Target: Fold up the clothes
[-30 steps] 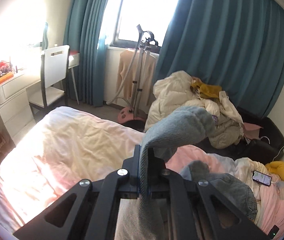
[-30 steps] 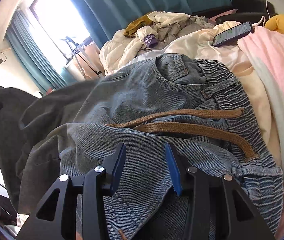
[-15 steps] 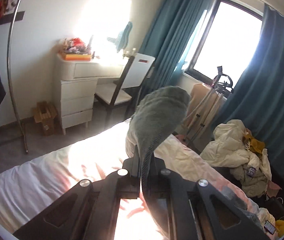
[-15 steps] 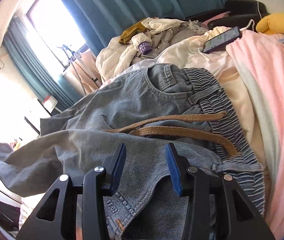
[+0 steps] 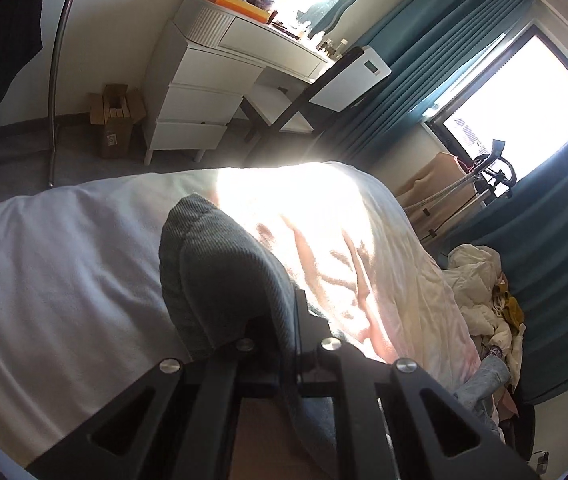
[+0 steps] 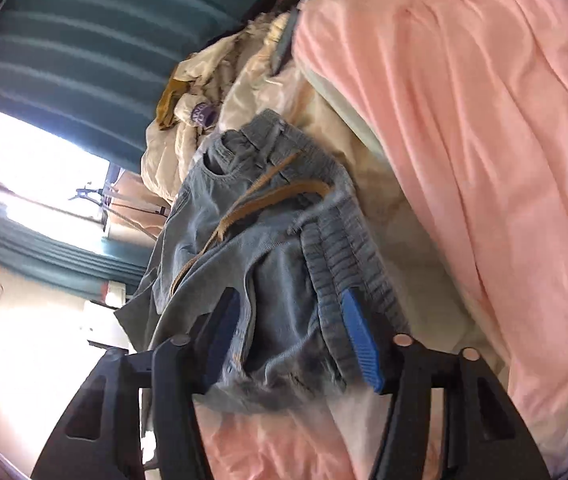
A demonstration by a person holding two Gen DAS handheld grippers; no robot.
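1. The jeans (image 6: 268, 264) lie crumpled on the bed (image 5: 64, 264), the elastic waistband (image 6: 336, 256) toward the pink quilt (image 6: 484, 160) and the legs trailing away toward the curtain (image 6: 64, 40) side; their long axis runs from the quilt side toward the bed's sunlit far edge.
2. The right gripper (image 6: 292, 332) is at the waist end: its blue fingers (image 6: 358, 336) straddle the denim, one just beside the waistband, and the jaws have just been opening with cloth between them, not pinched.
3. The left gripper (image 5: 296, 344) is clamped on a grey-blue fold, probably a leg end (image 5: 212, 272), held above the bed near its sunlit edge.
4. Judgement: the fold turns on the leg end travelling along that axis back toward the waistband, so the left does the carrying and the right, nearer the waist, only steadies.
5. The brown drawstring (image 6: 252, 204) lies loose across the front.
6. Writing: a purple label (image 6: 202, 114) in the pile (image 6: 212, 80) beyond is too blurred to read.
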